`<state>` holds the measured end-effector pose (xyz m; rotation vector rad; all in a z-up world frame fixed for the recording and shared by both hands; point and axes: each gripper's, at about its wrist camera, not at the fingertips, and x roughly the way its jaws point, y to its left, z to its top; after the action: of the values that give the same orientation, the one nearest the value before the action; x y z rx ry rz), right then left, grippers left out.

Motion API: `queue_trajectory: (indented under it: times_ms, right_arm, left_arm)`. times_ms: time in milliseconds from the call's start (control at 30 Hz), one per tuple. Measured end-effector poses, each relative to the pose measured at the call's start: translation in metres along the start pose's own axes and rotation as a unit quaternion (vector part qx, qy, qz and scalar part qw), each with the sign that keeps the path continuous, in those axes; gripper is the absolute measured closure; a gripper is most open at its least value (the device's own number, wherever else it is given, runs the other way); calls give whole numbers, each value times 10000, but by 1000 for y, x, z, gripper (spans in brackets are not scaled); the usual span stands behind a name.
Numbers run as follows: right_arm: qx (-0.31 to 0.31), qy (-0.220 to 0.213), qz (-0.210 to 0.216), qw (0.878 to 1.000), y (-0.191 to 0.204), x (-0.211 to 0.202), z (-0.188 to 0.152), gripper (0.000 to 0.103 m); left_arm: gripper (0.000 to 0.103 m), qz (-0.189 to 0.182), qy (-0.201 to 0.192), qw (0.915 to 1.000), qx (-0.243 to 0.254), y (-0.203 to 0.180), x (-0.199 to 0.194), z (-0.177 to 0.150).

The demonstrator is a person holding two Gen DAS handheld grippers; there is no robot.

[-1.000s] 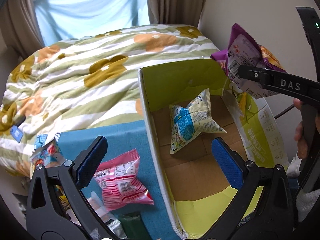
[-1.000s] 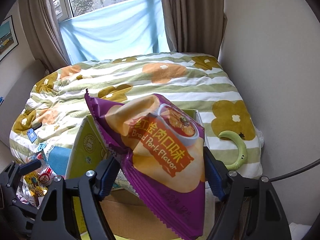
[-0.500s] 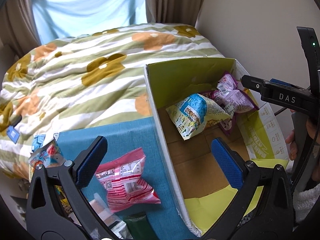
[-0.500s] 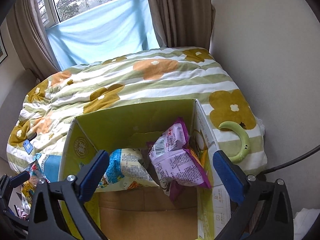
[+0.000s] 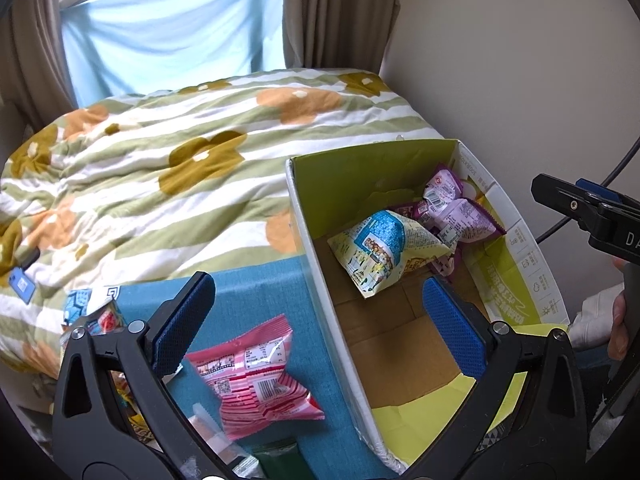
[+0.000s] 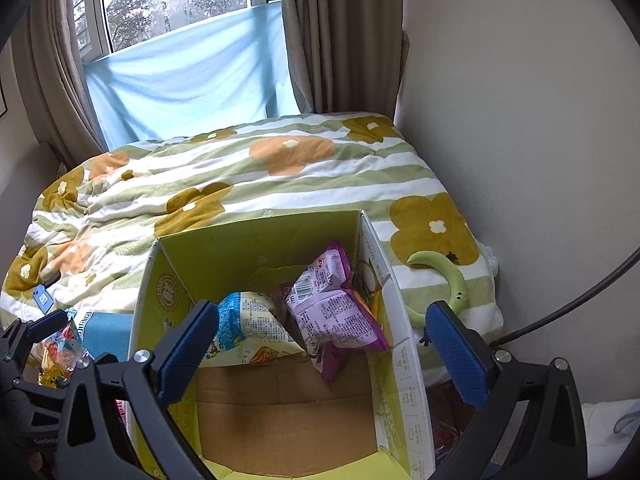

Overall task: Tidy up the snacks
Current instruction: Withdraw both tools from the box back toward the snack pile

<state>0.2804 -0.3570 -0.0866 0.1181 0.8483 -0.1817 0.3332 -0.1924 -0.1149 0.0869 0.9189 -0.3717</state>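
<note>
An open cardboard box (image 5: 308, 232) with green-yellow inner walls holds two snack bags. The purple bag (image 5: 460, 212) (image 6: 332, 312) lies against the far right corner, and the yellow and blue bag (image 5: 384, 248) (image 6: 248, 328) leans on it. A pink striped bag (image 5: 256, 372) lies on the teal surface (image 5: 260, 284) left of the box. My left gripper (image 5: 316, 286) hangs open over the box's left wall, nothing between its fingers. My right gripper (image 6: 322, 309) stands wide open above the box, also empty.
A bed with a floral striped duvet (image 5: 200, 160) lies behind the box. Several more snack packets (image 5: 100, 316) sit at the left edge of the teal surface, with a dark green packet (image 5: 280, 460) near me. A green curved toy (image 6: 448, 280) and a black cable (image 6: 580, 304) lie by the right wall.
My right gripper opened and let go of the purple bag, which dropped into the box beside the yellow bag. The right gripper then drew back; the left one hardly moved.
</note>
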Motion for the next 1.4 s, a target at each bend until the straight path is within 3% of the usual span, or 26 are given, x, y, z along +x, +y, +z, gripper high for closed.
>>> queue_trajectory:
  times_ms: [300, 600, 767, 1067, 1400]
  right_arm:
    - [-27, -311, 177, 9994, 5, -57, -29, 0]
    - [-247, -577, 462, 9970, 24, -118, -82, 0]
    - [-361, -599, 733, 9949, 43, -140, -116, 0]
    - [-632, -486, 1277, 9886, 97, -161, -166, 0]
    - [-952, -114, 1419, 9852, 172, -142, -211, 0]
  left_arm:
    - [0, 100, -379, 9991, -162, 0, -69, -33]
    - [0, 260, -616, 9970, -383, 12, -144, -106]
    - [0, 575, -676, 9944, -571, 29, -181, -148]
    - [0, 1067, -753, 9867, -970, 93, -237, -207]
    - [0, 1148, -601, 9857, -1080, 195, -239, -261]
